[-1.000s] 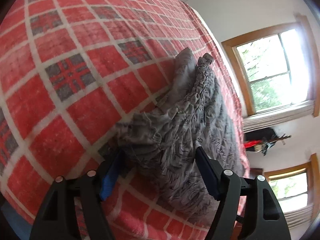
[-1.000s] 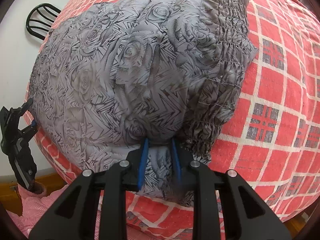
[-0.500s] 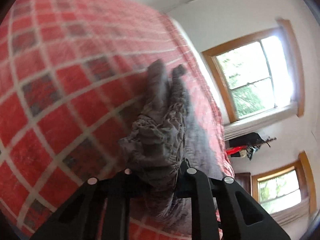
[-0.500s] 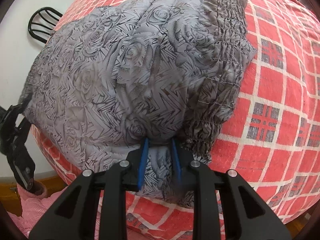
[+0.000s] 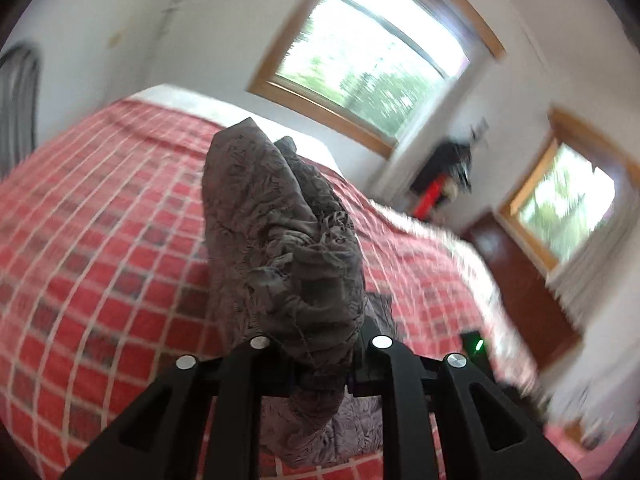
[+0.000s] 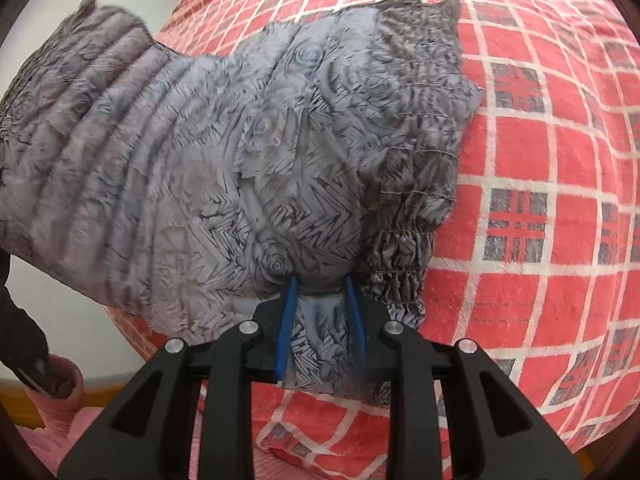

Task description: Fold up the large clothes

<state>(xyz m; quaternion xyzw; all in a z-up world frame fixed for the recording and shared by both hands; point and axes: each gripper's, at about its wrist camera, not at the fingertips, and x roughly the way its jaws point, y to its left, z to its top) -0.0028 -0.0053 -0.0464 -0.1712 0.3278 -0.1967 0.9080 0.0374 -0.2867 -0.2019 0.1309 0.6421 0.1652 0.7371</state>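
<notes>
The grey garment (image 6: 248, 152) — thin, crinkled cloth printed with roses and zigzag leaves, with a band of gathered, shirred elastic (image 6: 416, 184) along one edge — lay partly on the bed (image 6: 560, 160), whose cover was a red plaid with white lines. In the right wrist view the shirred band ran from twelve o'clock down to five o'clock of the cloth, while the part toward nine and ten o'clock was pulled up off the bed into long taut ridges.

The right gripper (image 6: 320, 300) had its blue-padded jaws clenched on a bunched fold at the garment's near edge; they had just eased a little wider, the cloth staying between them.

The left gripper (image 5: 316, 364) was grasping a thick wad of the same fabric, jaws closed tight on it. The cloth rose in a crumpled column toward twelve o'clock in that blurred view, more of it hanging below the jaws over the bed. Two wood-framed windows (image 5: 372, 60) showed at one and three o'clock.
</notes>
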